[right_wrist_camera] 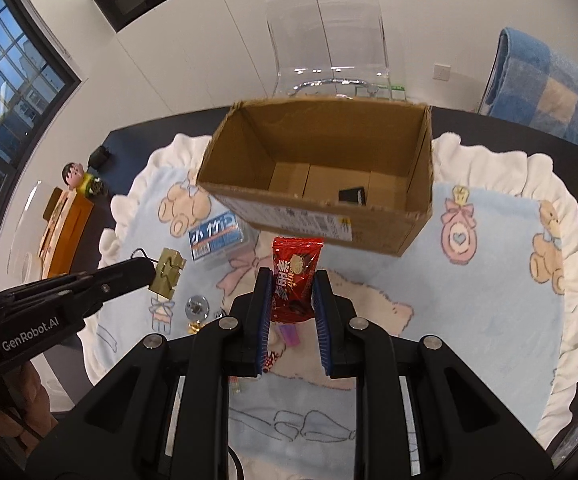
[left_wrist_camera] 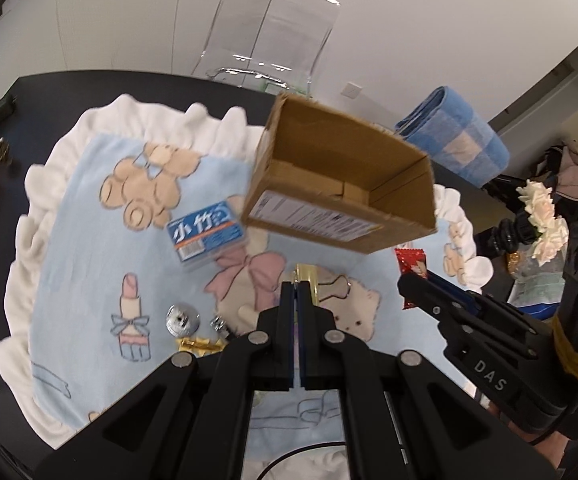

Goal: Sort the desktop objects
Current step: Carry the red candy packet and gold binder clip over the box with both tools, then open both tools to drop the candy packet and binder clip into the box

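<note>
An open cardboard box [left_wrist_camera: 341,184] [right_wrist_camera: 321,176] stands on the pale blue cartoon blanket [left_wrist_camera: 89,248] [right_wrist_camera: 481,312], with a small black item [right_wrist_camera: 352,195] on its floor. My left gripper [left_wrist_camera: 299,286] is shut on a gold binder clip [left_wrist_camera: 309,280] [right_wrist_camera: 167,272], held above the blanket in front of the box. My right gripper [right_wrist_camera: 291,280] is shut on a red snack packet [right_wrist_camera: 295,280] [left_wrist_camera: 411,268], just before the box's near wall. A blue-labelled clear case [left_wrist_camera: 207,236] [right_wrist_camera: 217,240] lies left of the box.
A silver round piece [left_wrist_camera: 182,319] [right_wrist_camera: 197,306] and small gold bits [left_wrist_camera: 199,344] lie on the blanket's near left. A toy figure [right_wrist_camera: 77,178], a wooden block [right_wrist_camera: 63,228], a clear chair [right_wrist_camera: 329,36], a rolled blue towel [left_wrist_camera: 455,140] and white flowers [left_wrist_camera: 543,216] surround the table.
</note>
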The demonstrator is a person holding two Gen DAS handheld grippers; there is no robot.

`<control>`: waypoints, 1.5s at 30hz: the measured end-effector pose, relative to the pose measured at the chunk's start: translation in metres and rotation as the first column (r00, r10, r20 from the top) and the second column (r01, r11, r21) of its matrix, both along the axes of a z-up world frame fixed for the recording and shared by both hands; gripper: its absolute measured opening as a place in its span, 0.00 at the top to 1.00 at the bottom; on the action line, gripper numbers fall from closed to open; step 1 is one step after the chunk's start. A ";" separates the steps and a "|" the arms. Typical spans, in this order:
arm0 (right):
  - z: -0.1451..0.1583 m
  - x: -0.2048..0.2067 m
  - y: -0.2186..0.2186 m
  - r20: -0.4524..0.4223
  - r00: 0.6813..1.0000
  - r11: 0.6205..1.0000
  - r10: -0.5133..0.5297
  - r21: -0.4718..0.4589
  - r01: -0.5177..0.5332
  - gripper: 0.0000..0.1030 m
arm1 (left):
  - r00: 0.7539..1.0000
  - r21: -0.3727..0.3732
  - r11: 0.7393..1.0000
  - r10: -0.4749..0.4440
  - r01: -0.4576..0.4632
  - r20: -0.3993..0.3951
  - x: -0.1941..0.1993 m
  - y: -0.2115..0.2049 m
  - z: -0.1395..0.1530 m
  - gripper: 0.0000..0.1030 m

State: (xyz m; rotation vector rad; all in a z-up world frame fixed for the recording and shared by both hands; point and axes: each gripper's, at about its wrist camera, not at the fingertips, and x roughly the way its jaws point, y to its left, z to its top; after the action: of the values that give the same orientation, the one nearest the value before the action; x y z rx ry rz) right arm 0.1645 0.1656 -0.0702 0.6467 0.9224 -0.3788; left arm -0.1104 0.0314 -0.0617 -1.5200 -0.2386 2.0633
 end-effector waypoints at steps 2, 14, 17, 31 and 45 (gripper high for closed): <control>0.007 0.002 -0.007 0.012 1.000 1.000 -0.015 0.003 0.015 0.80 | 1.000 -0.002 1.000 -0.008 0.008 -0.012 -0.004 0.005 0.007 0.99; 0.025 0.024 -0.040 0.021 0.999 0.999 -0.041 -0.016 0.041 0.80 | 0.997 0.014 0.999 -0.047 0.048 -0.060 -0.041 0.041 0.033 0.99; 0.026 0.030 -0.048 0.025 0.999 0.999 -0.047 -0.016 0.047 0.80 | 0.997 0.014 0.998 -0.055 0.056 -0.062 -0.052 0.049 0.033 0.99; 0.014 0.047 -0.083 0.019 0.996 0.996 -0.086 -0.010 0.086 0.80 | 0.995 0.016 0.996 -0.083 0.084 -0.057 -0.085 0.078 0.026 0.99; 0.001 0.047 -0.094 0.033 0.992 0.992 -0.123 -0.009 0.124 0.63 | 0.993 0.035 0.994 -0.098 0.100 -0.067 -0.091 0.087 0.016 0.96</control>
State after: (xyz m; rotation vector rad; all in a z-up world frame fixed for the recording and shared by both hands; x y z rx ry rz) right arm 0.2111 0.0718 -0.0691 0.7003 0.8508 -0.4818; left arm -0.2010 0.1183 -0.0459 -1.4108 -0.1734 2.0152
